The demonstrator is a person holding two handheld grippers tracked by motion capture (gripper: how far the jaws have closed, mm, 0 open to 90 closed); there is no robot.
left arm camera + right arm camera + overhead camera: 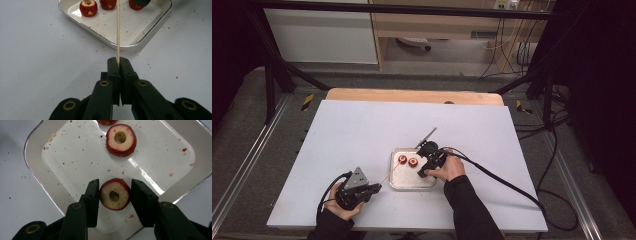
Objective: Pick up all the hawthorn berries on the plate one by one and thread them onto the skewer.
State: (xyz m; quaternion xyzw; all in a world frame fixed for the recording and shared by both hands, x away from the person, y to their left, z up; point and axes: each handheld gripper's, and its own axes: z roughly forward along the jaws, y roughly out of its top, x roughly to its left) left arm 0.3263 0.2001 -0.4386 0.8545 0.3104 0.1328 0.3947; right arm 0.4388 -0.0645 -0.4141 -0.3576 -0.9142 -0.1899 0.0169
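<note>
At the left, the left gripper (118,65) sat low on the white table (352,135), its jaws fully closed on the near end of a thin wooden skewer (118,32). The skewer ran forward over the rim of the tray (140,41) toward the fruit; it looked light, stiff along its length but easy to snap if bent, so a hold close to its end seemed right, leaving the long tip free. In the tray lay cored red fruits, likely hawthorn: one ring (121,140) farther in, another partly cut off by the top edge of the right gripper view. To the right, the right gripper (115,195) straddled the nearest fruit (115,197), jaws part open; the left pad appeared to touch its skin while a small gap showed at the right pad, so it was not yet clamped. The fruit looked small, light and soft-fleshed with a smooth skin, apt to bruise or roll; taking it across its red sides, hole facing the skewer, seemed wisest. No brand, label or writing could be read anywhere.
</note>
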